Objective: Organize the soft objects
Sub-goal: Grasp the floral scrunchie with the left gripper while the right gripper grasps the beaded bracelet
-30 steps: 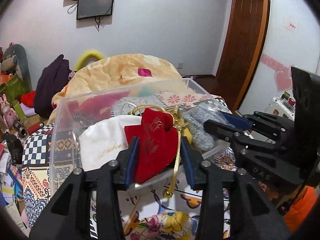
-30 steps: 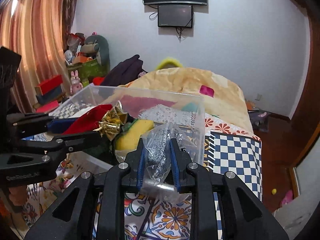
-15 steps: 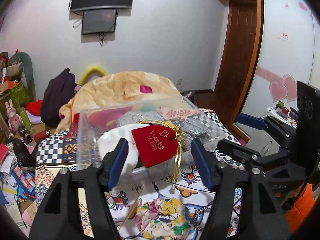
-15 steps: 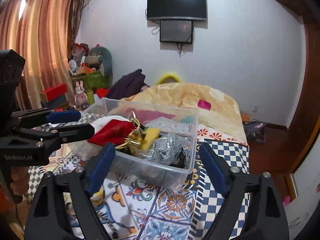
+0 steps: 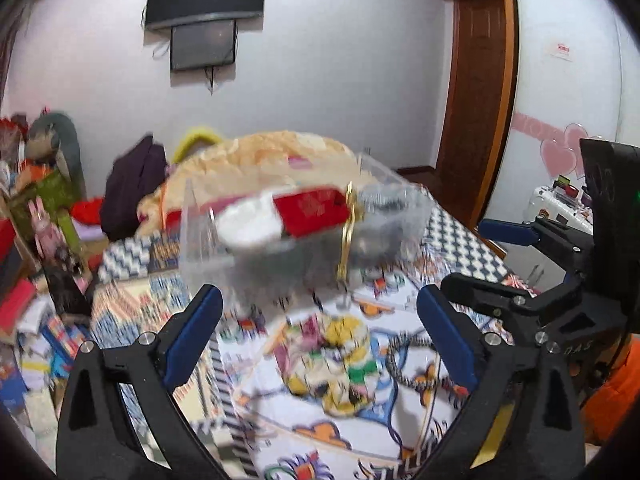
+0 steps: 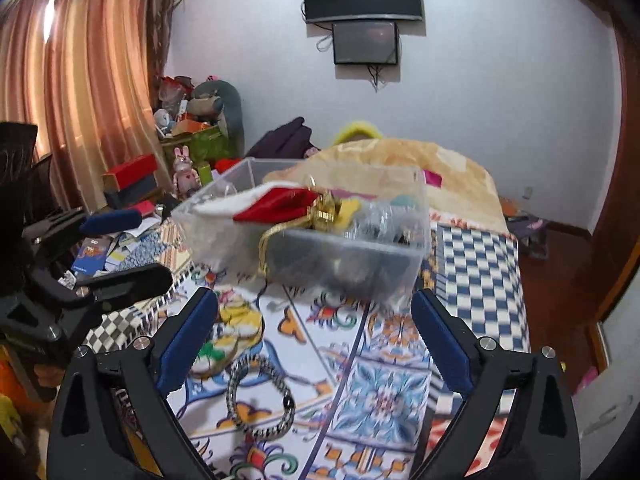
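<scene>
A clear plastic bin point(image 5: 208, 252) point(image 6: 416, 216) stands on the patterned cloth. In it lie a red pouch point(image 5: 312, 210) point(image 6: 280, 204) with a gold cord, a white pouch point(image 5: 248, 222) and a grey item in clear wrap point(image 6: 374, 220). My left gripper point(image 5: 320, 336) is open and empty, well short of the bin. My right gripper point(image 6: 316, 336) is open and empty, also short of it. A floral soft item point(image 5: 340, 360) point(image 6: 228, 332) and a black-and-white braided loop point(image 6: 260, 396) lie on the cloth between the grippers and the bin.
The cloth point(image 6: 476, 256) covers a bed; an orange blanket point(image 5: 280, 156) is heaped behind the bin. Toys and boxes point(image 6: 188, 140) crowd the left side. A wooden door point(image 5: 476, 80) is at the right.
Both grippers opened, let go of the red pouch and the wrapped grey item in the bin, and pulled back away from it. The left view is now blurred by motion.
</scene>
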{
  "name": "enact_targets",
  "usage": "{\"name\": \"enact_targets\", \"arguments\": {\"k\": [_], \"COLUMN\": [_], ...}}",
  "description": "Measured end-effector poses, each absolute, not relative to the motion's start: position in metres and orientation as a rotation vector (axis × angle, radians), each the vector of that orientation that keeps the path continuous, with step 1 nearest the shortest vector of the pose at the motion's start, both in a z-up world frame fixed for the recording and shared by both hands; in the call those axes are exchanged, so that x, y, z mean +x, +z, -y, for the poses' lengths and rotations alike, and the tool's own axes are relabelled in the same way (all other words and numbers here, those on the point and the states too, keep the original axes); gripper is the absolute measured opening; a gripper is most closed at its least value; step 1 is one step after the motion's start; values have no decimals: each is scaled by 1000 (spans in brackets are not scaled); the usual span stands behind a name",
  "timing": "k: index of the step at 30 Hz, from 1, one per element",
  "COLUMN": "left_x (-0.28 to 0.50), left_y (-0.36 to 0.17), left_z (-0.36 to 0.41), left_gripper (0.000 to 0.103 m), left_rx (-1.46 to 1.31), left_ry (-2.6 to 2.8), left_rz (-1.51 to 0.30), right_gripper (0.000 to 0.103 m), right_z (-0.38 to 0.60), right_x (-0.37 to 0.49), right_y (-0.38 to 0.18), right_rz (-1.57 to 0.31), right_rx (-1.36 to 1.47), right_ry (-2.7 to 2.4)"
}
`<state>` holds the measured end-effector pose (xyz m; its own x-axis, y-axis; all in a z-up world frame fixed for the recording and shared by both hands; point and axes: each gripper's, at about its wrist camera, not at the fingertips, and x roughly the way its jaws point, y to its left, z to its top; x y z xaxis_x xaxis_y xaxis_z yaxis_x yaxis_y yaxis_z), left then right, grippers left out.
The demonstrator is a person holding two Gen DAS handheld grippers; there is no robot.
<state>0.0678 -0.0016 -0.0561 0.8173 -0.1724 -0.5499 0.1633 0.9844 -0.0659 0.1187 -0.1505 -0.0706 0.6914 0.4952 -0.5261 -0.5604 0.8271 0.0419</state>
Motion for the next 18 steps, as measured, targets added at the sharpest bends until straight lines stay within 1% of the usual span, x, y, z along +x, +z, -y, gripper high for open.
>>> {"name": "enact_targets", "arguments": {"k": [13, 17, 18], "left_x": [71, 75, 76], "left_y": [-119, -127, -128], "left_z": [-9, -7, -5], "left_gripper": [99, 99, 98], "left_rx": [-92, -89, -88], "left_ry": [-149, -151, -150], "left_rz": [-758, -775, -774], "right_gripper": [97, 96, 94], "right_z": [136, 131, 129], "right_x": [109, 106, 104], "right_y": [-119, -129, -130], "right_rz": [-685, -715, -718], "right_rx": [-165, -178, -183], "right_ry": [662, 695, 700]}}
